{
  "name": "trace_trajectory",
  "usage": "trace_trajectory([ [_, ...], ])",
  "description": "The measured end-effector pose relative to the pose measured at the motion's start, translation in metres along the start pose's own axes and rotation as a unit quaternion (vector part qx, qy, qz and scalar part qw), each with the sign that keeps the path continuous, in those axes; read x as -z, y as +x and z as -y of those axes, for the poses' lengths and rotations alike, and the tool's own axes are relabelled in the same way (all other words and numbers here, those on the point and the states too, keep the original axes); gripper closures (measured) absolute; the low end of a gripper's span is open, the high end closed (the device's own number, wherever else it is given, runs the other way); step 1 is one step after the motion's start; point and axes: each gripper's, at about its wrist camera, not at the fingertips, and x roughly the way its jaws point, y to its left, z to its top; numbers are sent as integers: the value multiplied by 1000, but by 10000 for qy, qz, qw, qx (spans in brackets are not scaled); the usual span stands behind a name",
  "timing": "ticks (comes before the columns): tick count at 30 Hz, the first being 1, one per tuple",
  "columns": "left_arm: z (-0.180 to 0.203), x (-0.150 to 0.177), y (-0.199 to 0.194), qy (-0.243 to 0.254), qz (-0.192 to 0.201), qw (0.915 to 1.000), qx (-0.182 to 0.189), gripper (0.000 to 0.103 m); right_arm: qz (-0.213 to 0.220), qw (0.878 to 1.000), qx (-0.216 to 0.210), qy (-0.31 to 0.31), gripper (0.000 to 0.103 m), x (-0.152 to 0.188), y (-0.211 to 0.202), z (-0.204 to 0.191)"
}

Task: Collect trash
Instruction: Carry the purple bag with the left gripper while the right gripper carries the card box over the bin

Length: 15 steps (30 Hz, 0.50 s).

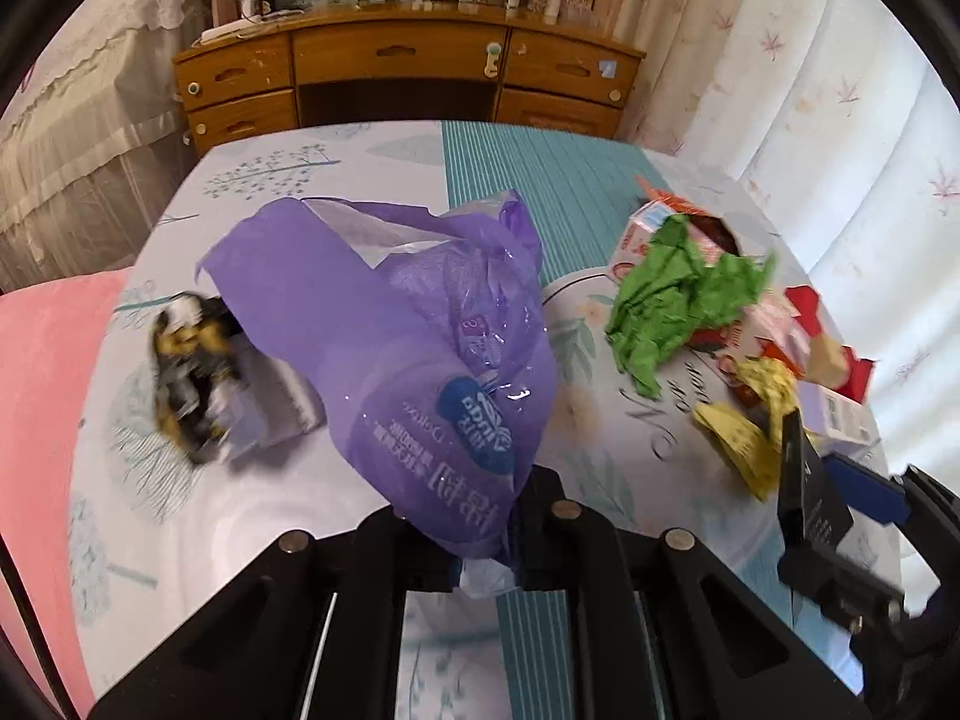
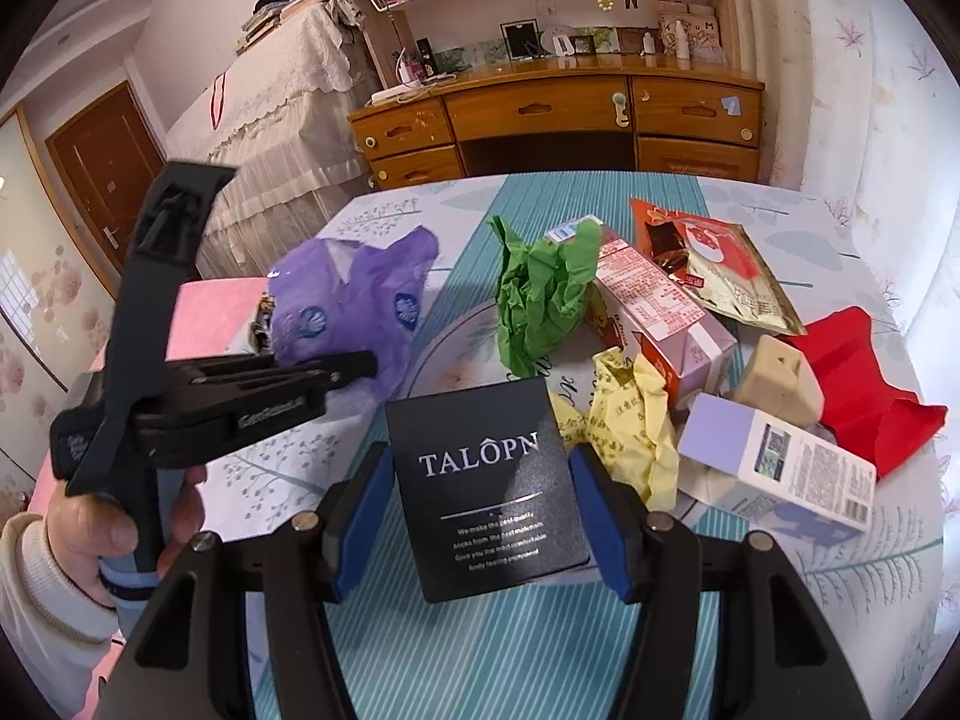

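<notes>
Up close, the left gripper [image 1: 486, 564] has its jaws nearly together, pinching a fold of the purple bag [image 1: 396, 324]; the pinched plastic bunches white between the fingers, and the rest of the bag billows away from them over the bed [image 1: 288, 516]. Seen from the right wrist, the same bag [image 2: 354, 300] hangs at the tip of the left gripper [image 2: 360, 369], whose handle a hand [image 2: 114, 534] grips at the near left.

Meanwhile the right gripper [image 2: 480, 516] stands wide, its blue pads [image 2: 360, 516] on either side of a black box [image 2: 486, 492]. The pads meet the box's edges, and its near corner reaches past the fingertips.

Trash lies right of the bag: green paper [image 2: 540, 294], a pink carton [image 2: 654, 312], yellow paper [image 2: 630, 426], a foil packet [image 2: 720, 270], a tan carton [image 2: 780, 378], red paper [image 2: 864, 384] and a lilac box [image 2: 780, 456].

Left of the bag, a dark and yellow wrapper [image 1: 192, 372] is blurred beyond reading. The right gripper [image 1: 852, 546] is cut off at the left view's edge.
</notes>
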Motion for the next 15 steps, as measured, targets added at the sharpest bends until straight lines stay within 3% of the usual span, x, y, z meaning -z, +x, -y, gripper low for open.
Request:
trace_trajectory([
  [9, 14, 60, -105, 324, 294, 9985, 324, 95, 238, 9995, -170, -68, 43, 25, -67, -29],
  [15, 31, 118, -175, 645, 390, 9957, 537, 95, 339, 9988, -342, -124, 43, 66, -115, -53],
])
